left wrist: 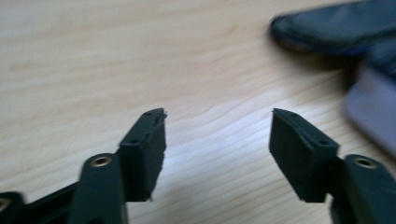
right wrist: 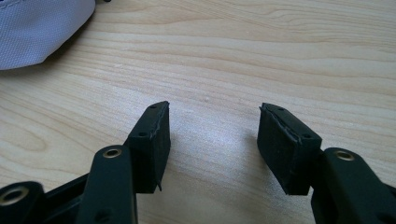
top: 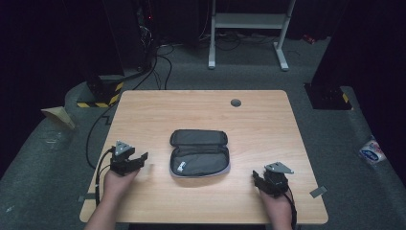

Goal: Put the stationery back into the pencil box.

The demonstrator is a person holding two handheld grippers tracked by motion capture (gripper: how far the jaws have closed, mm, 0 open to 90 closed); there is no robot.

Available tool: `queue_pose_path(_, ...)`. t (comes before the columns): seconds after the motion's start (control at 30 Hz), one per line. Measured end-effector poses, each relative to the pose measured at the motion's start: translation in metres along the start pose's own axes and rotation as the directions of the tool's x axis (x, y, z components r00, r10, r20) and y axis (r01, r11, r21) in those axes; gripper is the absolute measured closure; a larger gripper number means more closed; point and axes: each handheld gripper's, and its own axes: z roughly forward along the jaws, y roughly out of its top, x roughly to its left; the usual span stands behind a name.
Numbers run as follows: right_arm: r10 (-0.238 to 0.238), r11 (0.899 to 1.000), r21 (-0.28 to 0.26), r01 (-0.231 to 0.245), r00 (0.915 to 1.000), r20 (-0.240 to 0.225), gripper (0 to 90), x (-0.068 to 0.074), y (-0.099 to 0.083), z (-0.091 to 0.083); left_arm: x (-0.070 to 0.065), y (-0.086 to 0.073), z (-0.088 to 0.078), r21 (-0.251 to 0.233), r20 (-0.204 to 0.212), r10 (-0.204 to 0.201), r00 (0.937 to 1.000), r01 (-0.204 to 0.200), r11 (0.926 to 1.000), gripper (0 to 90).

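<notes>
An unzipped grey pouch (top: 199, 153) lies open at frame centre on the counter (top: 268, 115). The left tool (top: 135, 160) and right tool (top: 256, 178) flank it, jaws wide and empty. Judging by this, no grasp has begun; next likely calls for reaching inward.

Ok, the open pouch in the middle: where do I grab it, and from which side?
Judging by its pose, take the pouch by the raised back flap's thin rim, coming from the left with the left gripper, whose jaws are open and nearest. The flap edge stands clear of the table; the lower half lies flat.

Open pouch (top: 199, 153) at table (top: 258, 115) centre; left gripper (top: 136, 159) left of it, right gripper (top: 258, 178) right.
</notes>
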Motion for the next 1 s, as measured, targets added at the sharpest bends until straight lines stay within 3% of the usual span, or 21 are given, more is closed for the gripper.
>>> queue_pose_path(0.13, -0.001, 1.000, 0.001, 0.001, 1.0000, 0.000, 43.4, 0.000, 0.000, 0.000, 0.015, -0.008, 0.006, 0.072, -0.013, -0.013, 0.9998, 0.014, 0.9973, 26.3)
queue_pose_path(0.27, -0.002, 1.000, 0.001, 0.002, 1.0000, 0.000, 42.5, -0.001, 0.000, 0.000, 0.024, -0.015, 0.000, 0.060, -0.016, -0.036, 0.9992, 0.037, 0.9975, 23.8)
queue_pose_path(0.33, -0.001, 1.000, 0.001, 0.001, 1.0000, 0.003, 41.6, -0.001, 0.001, 0.001, 0.022, -0.019, -0.001, 0.056, -0.027, -0.025, 0.9993, 0.026, 0.9981, 20.3)
queue_pose_path(0.37, -0.003, 1.000, 0.001, 0.003, 1.0000, 0.002, 41.1, -0.001, 0.001, 0.001, 0.020, -0.020, -0.001, 0.074, -0.050, 0.012, 0.9987, -0.008, 0.9972, 18.2)
queue_pose_path(0.4, -0.004, 1.000, 0.003, 0.004, 1.0000, 0.000, 40.3, -0.001, 0.001, 0.001, 0.017, -0.022, -0.002, 0.067, -0.061, 0.024, 0.9978, -0.020, 0.9976, 15.6)
queue_pose_path(0.53, -0.008, 1.000, 0.012, 0.008, 1.0000, -0.004, 31.3, -0.004, 0.003, 0.004, 0.011, -0.026, -0.005, 0.042, -0.050, 0.023, 0.9985, -0.021, 0.9989, 20.8)
queue_pose_path(0.73, 0.018, 0.999, 0.041, -0.019, 0.9996, 0.022, 13.0, -0.018, 0.013, 0.016, 0.009, -0.025, -0.004, 0.046, -0.043, 0.020, 0.9989, -0.018, 0.9988, 19.8)
queue_pose_path(1.0, 0.034, 0.998, 0.048, -0.036, 0.9988, 0.035, 11.5, -0.019, 0.015, 0.019, 0.008, -0.026, -0.005, 0.045, -0.046, 0.019, 0.9988, -0.017, 0.9988, 19.8)
